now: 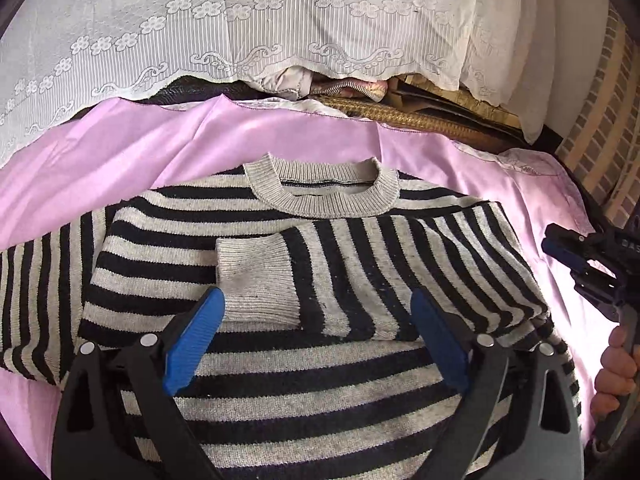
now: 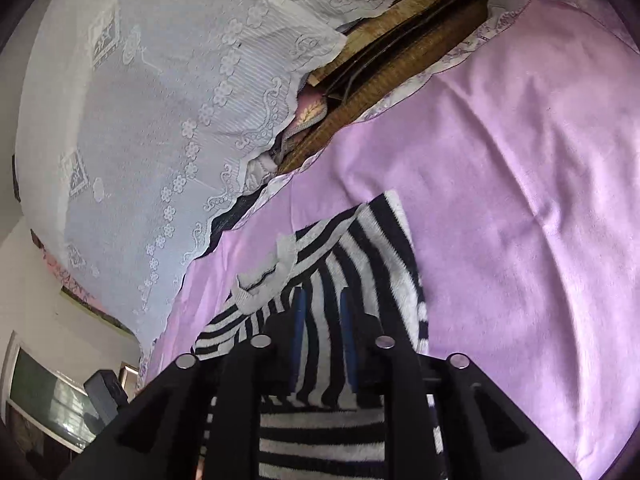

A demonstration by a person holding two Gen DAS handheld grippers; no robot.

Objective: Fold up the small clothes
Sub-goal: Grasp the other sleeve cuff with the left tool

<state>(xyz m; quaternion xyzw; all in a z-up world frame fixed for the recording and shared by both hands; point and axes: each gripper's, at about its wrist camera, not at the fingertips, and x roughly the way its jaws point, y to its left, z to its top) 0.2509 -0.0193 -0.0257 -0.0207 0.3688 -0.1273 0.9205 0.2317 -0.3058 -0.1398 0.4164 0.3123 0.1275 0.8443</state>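
1. Blue pads (image 1: 192, 344) of my left gripper (image 1: 316, 340) stand wide apart over the striped sweater (image 1: 280, 380), gripping nothing.
2. Right gripper (image 2: 323, 344): fingers fairly close, striped knit between them; clamped or not, I cannot tell.
3. Judgement: take the left sleeve (image 1: 36, 304) near its cuff and lay it flat across the chest.
4. Sweater lies face-up on the pink sheet (image 1: 140, 152), right sleeve (image 1: 360, 264) already folded across.

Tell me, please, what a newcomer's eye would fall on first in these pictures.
First the black and grey striped sweater, lying flat on the pink sheet with one sleeve folded across its chest. Next, the left gripper, its blue jaws wide apart above the sweater. Behind hangs a white lace curtain.
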